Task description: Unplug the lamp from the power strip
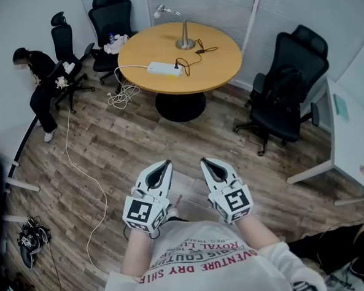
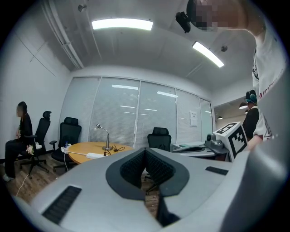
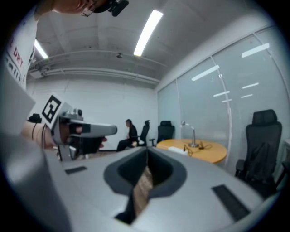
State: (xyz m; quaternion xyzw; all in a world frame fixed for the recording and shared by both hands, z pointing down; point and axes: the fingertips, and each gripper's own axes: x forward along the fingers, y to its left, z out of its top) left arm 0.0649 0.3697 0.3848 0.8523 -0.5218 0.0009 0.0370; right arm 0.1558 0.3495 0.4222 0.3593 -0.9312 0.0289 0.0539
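A silver desk lamp [image 1: 184, 34] stands on the far side of a round wooden table [image 1: 214, 63]. Its black cord [image 1: 190, 56] runs to a white power strip [image 1: 164, 68] near the table's front left. Both grippers are held close to my body, far from the table. My left gripper [image 1: 161, 169] and right gripper [image 1: 209, 165] are shut with nothing between the jaws. In the left gripper view, the left gripper [image 2: 145, 151] points toward the lamp [image 2: 105, 137] and strip [image 2: 95, 155]. The right gripper [image 3: 147, 153] faces the lamp [image 3: 191, 134] at the right.
Black office chairs [image 1: 286, 83] ring the table. A person [image 1: 40, 83] sits at the far left. A white cable [image 1: 89, 178] trails from the strip across the wood floor. A white desk [image 1: 350, 131] stands at the right, and shoes [image 1: 31, 238] lie at the lower left.
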